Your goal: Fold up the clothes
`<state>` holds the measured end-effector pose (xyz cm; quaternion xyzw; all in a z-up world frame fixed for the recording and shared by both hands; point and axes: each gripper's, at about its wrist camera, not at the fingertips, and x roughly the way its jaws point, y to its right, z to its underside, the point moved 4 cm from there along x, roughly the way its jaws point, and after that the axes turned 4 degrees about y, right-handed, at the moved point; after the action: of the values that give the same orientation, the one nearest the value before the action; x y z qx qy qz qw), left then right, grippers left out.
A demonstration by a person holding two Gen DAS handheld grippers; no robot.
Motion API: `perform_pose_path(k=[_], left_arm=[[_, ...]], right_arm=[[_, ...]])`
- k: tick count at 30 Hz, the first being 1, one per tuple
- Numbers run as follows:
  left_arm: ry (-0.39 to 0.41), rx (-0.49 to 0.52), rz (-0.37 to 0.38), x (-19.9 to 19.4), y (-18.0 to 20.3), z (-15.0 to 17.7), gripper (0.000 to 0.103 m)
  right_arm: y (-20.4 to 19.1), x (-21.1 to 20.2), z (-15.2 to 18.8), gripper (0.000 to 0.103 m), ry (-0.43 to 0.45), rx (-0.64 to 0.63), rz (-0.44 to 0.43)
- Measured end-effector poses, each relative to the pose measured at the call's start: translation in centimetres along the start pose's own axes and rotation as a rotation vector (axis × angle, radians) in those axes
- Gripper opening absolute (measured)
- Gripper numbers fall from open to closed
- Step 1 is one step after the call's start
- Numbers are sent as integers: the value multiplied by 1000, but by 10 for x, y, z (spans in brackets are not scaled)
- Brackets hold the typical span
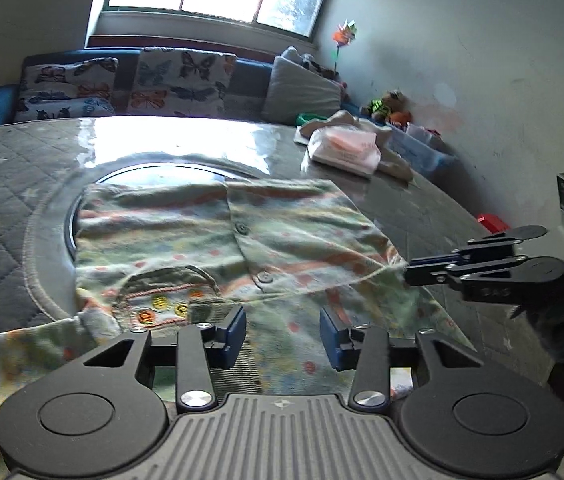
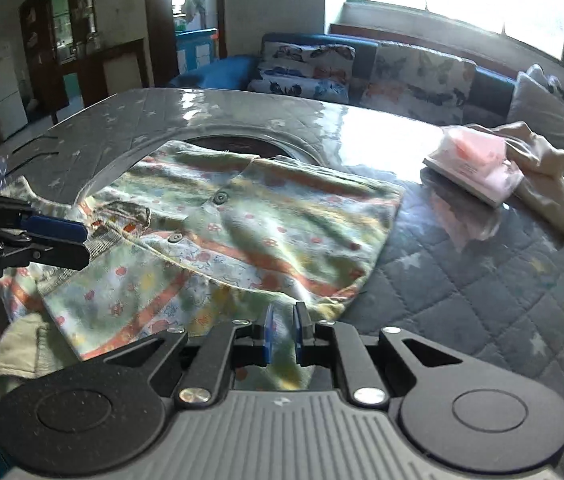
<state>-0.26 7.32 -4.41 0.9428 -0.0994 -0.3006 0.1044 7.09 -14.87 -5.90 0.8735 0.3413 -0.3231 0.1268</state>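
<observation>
A small green, orange-striped patterned buttoned shirt (image 1: 210, 236) lies partly folded on the round table; it also shows in the right wrist view (image 2: 266, 216). My left gripper (image 1: 283, 334) is open, its blue pads either side of the cloth near the collar (image 1: 166, 292); it shows at the left of the right wrist view (image 2: 82, 244). My right gripper (image 2: 282, 334) is shut on the shirt's near hem; in the left wrist view it (image 1: 407, 274) pinches the shirt's right edge.
The table (image 2: 461, 280) has a quilted grey cover under glossy plastic and a round centre opening (image 1: 154, 170). A plastic-wrapped pink packet (image 2: 469, 164) and beige cloth (image 2: 541, 168) lie at the far right. A sofa with butterfly cushions (image 1: 178, 80) stands behind.
</observation>
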Motion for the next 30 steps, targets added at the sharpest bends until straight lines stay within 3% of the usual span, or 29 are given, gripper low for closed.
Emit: perform_pose_path(k=[9, 16, 22, 26, 30], left_arm=[[-59, 3, -29, 17, -8, 9, 36], [-21, 27, 0, 0, 4, 8, 37], [-73, 48, 3, 7, 11, 25, 37], [-50, 34, 0, 1, 9, 22, 37], [-20, 15, -18, -11, 2, 17, 39]], right_arm=[[8, 8, 9, 8, -4, 26, 27], [-19, -29, 18, 10, -18, -72, -118], [-39, -32, 43, 10, -88, -123, -145], [-39, -36, 33, 17, -59, -123, -138], [-46, -28, 12, 18, -17, -144, -151]])
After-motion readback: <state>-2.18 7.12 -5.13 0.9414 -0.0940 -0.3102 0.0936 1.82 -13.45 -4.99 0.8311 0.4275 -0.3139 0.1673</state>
